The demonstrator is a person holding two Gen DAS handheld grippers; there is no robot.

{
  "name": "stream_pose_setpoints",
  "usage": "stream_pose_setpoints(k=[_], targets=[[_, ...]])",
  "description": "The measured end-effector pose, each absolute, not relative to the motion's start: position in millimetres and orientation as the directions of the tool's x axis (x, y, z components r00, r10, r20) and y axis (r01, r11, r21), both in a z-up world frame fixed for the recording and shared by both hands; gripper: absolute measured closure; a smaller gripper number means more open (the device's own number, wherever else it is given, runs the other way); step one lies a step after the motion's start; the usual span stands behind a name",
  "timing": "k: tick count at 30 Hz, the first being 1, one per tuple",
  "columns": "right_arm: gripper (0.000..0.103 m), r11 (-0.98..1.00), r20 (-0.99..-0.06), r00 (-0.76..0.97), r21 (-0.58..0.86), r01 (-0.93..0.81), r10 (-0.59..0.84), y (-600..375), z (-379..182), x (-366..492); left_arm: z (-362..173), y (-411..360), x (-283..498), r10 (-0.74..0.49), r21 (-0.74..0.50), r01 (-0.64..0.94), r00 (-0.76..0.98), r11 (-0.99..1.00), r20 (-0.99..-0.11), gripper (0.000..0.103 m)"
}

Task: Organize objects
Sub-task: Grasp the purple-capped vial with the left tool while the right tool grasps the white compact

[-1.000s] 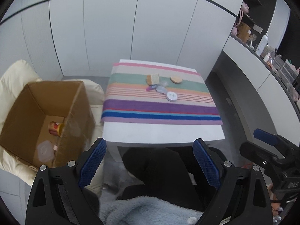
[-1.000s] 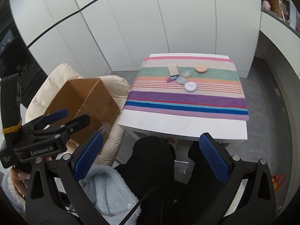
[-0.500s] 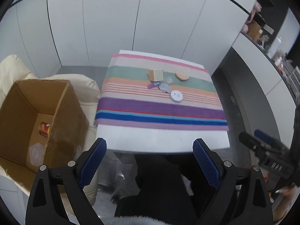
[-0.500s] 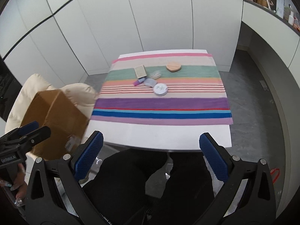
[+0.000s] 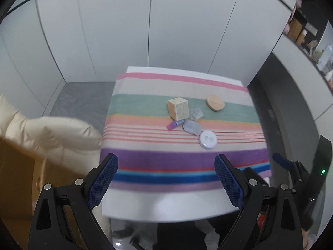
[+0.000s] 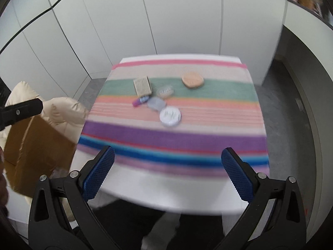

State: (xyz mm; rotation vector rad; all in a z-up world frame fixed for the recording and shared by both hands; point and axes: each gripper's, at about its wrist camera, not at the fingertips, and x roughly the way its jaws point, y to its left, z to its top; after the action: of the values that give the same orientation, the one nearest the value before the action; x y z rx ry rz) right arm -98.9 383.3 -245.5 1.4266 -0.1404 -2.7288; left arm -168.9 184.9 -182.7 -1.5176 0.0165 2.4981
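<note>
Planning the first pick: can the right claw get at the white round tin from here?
Probably yes. The right claw is open and empty, and only bare striped cloth lies between it and the white round tin.

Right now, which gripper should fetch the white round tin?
Probably the right gripper: the white round tin sits nearly centred ahead of its open fingers, while it lies off toward the left gripper's right finger.

- Cloth (image 5: 183,160): stripes, far to near, of pink, beige, green, peach with thin red lines, purple, blue.
- Table (image 5: 166,204): white.
- Cube (image 5: 179,108): tan.
- Round tin (image 5: 207,139): white.
- Small tube (image 5: 174,124): purple.
- Box (image 6: 35,152): brown.
- Finger pads (image 5: 103,182): blue, textured.
</note>
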Motion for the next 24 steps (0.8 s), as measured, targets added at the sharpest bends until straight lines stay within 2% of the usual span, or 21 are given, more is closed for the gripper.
stream_pose_setpoints(k=[6,12,14,15,16,17,18,20,24], targets=[[0.0,-0.996,-0.831,-0.549,0.068,0.061,-0.091,373.7,-314.1,-167.7,-234.9,218.7,-227.9,0.134,-0.037,-0.247,-0.387,-0.968,-0.912,0.008],[0.0,-0.995,-0.854,-0.512,0.064,0.082,-0.097,368.4,-383.9,-211.9,-317.4,225.9,-267.9,0.125,-0.066,-0.198,-0.304,-0.978,-0.944,0.008],[0.004,-0.995,-0.857,-0.508,0.051,0.087,-0.088,366.4,-397.0,-218.6,-341.4,226.3,-273.4,0.134,-0.091,-0.169,-0.264,-0.981,-0.955,0.008],[0.011,-0.995,-0.852,-0.517,0.037,0.092,-0.08,364.9,-401.2,-220.2,-353.6,226.4,-275.7,0.139,-0.105,-0.149,-0.243,-0.983,-0.96,0.008],[0.023,-0.995,-0.85,-0.522,0.023,0.094,-0.069,363.3,-403.9,-220.7,-364.7,225.9,-278.3,0.148,-0.124,-0.119,-0.224,-0.985,-0.963,0.008],[0.027,-0.995,-0.844,-0.534,0.003,0.095,-0.054,361.8,-404.2,-220.3,-371.3,225.5,-279.8,0.157,-0.14,-0.095,-0.214,-0.986,-0.964,0.008],[0.043,-0.995,-0.837,-0.545,-0.003,0.101,-0.052,362.0,-402.6,-218.1,-377.2,225.2,-281.5,0.172,-0.16,-0.069,-0.206,-0.985,-0.963,0.008],[0.043,-0.996,-0.834,-0.548,0.017,0.093,-0.066,364.7,-402.7,-217.5,-384.8,226.7,-286.1,0.2,-0.2,-0.023,-0.202,-0.98,-0.959,0.008],[0.043,-0.997,-0.83,-0.555,0.015,0.08,-0.057,372.0,-403.0,-213.7,-388.0,233.9,-292.4,0.192,-0.201,0.014,-0.231,-0.98,-0.954,0.008]])
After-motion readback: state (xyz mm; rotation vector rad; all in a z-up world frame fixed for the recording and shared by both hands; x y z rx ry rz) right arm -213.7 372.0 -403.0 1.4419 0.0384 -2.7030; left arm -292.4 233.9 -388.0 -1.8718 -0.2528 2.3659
